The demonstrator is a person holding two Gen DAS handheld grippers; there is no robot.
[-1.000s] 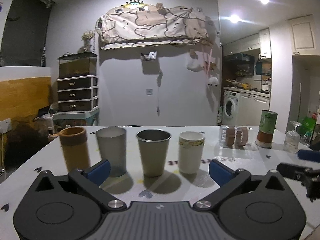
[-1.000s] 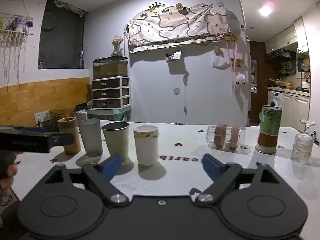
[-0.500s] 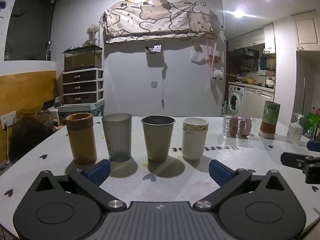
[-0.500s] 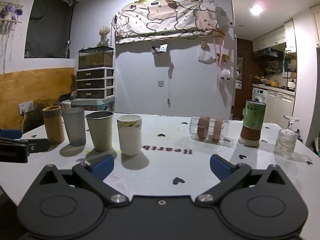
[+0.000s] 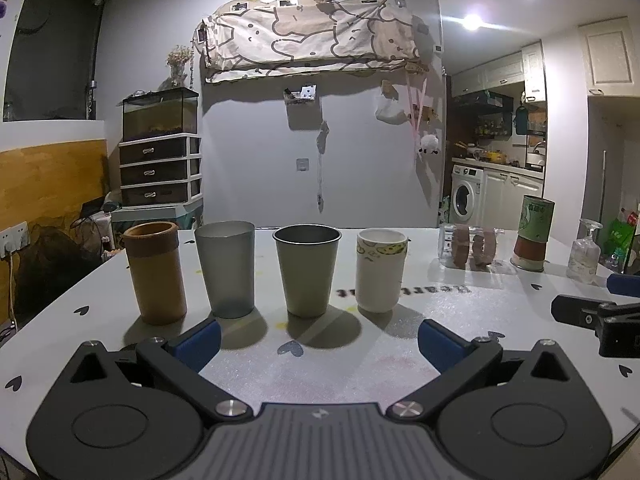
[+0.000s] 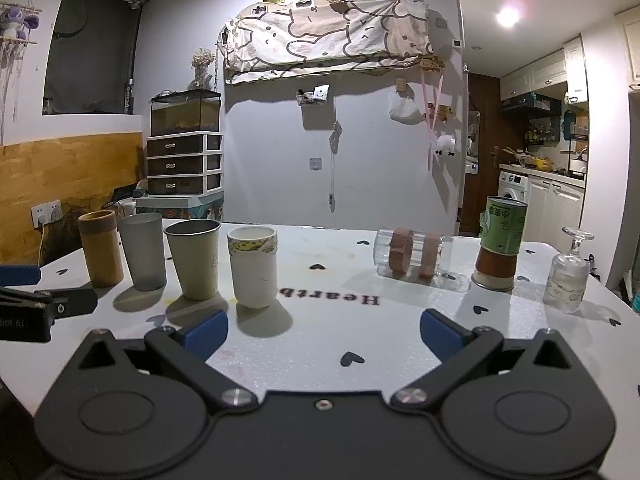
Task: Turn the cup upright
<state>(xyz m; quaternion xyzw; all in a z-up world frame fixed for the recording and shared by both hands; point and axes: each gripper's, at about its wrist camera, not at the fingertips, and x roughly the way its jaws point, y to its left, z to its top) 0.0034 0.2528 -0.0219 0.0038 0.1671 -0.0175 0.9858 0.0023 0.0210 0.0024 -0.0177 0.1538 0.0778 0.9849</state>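
Note:
A clear glass cup with two brown bands (image 6: pixel 412 258) lies on its side on the white table (image 6: pixel 320 332); it also shows in the left wrist view (image 5: pixel 472 247). A green and brown cup (image 6: pixel 500 248) and a stemmed glass (image 6: pixel 568 276) stand upside down to its right. Several cups stand upright in a row: brown (image 5: pixel 155 272), grey (image 5: pixel 228 268), metal (image 5: pixel 306 268), white paper (image 5: pixel 380 270). My left gripper (image 5: pixel 318 340) is open and empty before the row. My right gripper (image 6: pixel 324 330) is open and empty, short of the lying cup.
The right gripper's fingers reach into the left wrist view at the right edge (image 5: pixel 592 312). The left gripper's fingers show at the left edge of the right wrist view (image 6: pixel 40 304). The table's far edge lies behind the cups; drawers (image 5: pixel 160 172) stand beyond it.
Both grippers have drawn back from the cups and risen a little, so more table shows in front. Both stay open. No cup has moved.

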